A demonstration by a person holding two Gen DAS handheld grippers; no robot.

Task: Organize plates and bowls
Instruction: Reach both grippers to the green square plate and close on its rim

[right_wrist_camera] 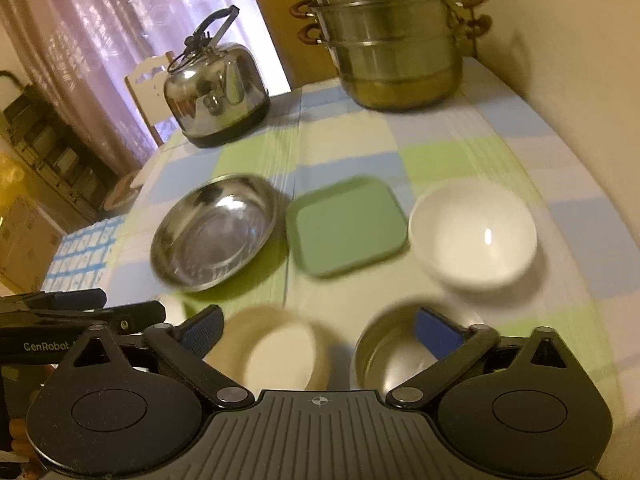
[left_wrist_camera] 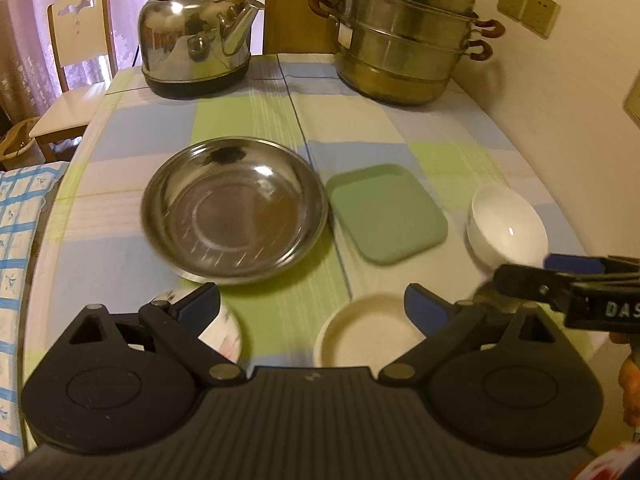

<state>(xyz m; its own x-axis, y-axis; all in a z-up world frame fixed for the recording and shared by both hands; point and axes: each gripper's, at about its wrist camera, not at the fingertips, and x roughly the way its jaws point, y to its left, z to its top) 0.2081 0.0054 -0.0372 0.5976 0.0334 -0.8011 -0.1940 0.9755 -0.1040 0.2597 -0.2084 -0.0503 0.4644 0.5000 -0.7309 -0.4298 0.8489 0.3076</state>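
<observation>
On the checked tablecloth, a steel plate [left_wrist_camera: 236, 216] [right_wrist_camera: 216, 232], a green square plate [left_wrist_camera: 386, 214] [right_wrist_camera: 346, 228] and a white bowl [left_wrist_camera: 506, 228] [right_wrist_camera: 472, 236] lie in a row. Nearer me are a patterned bowl [left_wrist_camera: 224, 328], a cream dish [left_wrist_camera: 364, 332] [right_wrist_camera: 276, 348] and a small steel bowl [right_wrist_camera: 384, 352]. My left gripper [left_wrist_camera: 312, 302] hovers open above the cream dish and holds nothing. My right gripper [right_wrist_camera: 320, 320] is open too, above the cream dish and the small steel bowl. Each gripper shows at the edge of the other's view.
A steel kettle [left_wrist_camera: 196, 40] [right_wrist_camera: 216, 96] and a stacked steamer pot [left_wrist_camera: 404, 40] [right_wrist_camera: 392, 40] stand at the table's far end. A wall borders the right side. A chair [left_wrist_camera: 76, 52] and a blue checked cloth [left_wrist_camera: 20, 240] are beyond the left edge.
</observation>
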